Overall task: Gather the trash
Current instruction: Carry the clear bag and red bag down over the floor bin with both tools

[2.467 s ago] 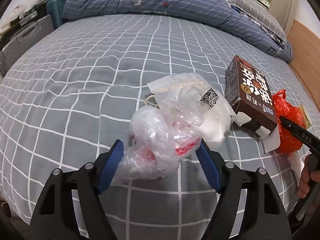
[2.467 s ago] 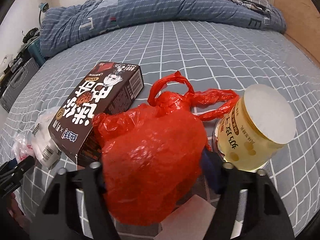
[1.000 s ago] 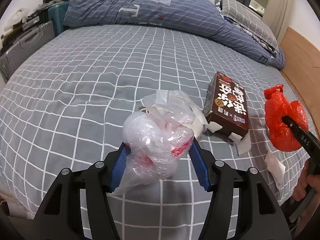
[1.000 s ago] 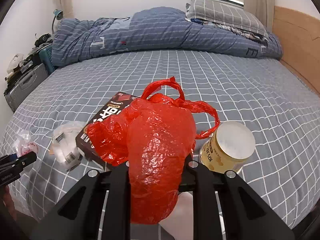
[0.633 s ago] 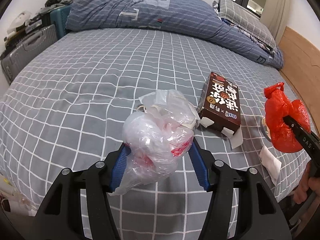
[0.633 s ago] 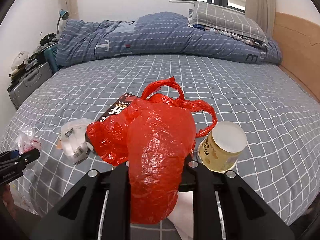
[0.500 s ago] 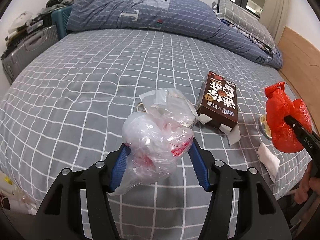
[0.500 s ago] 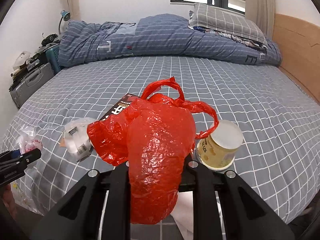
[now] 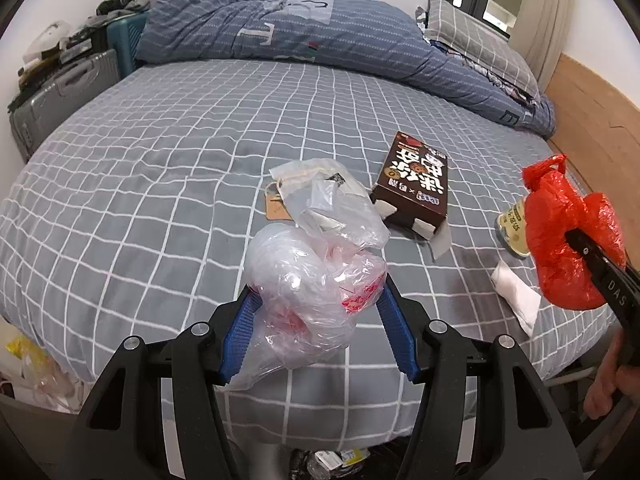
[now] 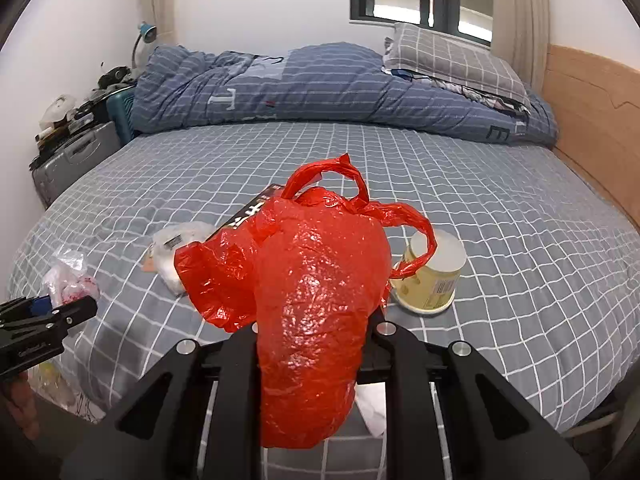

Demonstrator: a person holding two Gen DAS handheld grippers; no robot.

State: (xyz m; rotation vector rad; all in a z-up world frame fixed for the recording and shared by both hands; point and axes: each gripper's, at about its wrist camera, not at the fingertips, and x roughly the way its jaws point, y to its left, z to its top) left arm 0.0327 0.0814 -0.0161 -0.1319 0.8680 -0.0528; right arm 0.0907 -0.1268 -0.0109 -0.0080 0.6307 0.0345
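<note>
Hand-held gripper on our left [image 9: 316, 316] clamps a crumpled clear plastic bag [image 9: 316, 280] and our right hand-held gripper [image 10: 316, 320] pinches a knotted red plastic bag [image 10: 316, 272], both above the grey checked bed [image 9: 160, 152]; light, soft, slippery film, we judge, best gripped at the bunched middle.

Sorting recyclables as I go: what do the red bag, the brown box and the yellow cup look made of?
Red bag: thin glossy plastic film, crinkled and shiny. Brown box: printed cardboard, probably, with pale torn flaps. Yellow cup: plastic or coated paper, unclear; flat white top.
</note>
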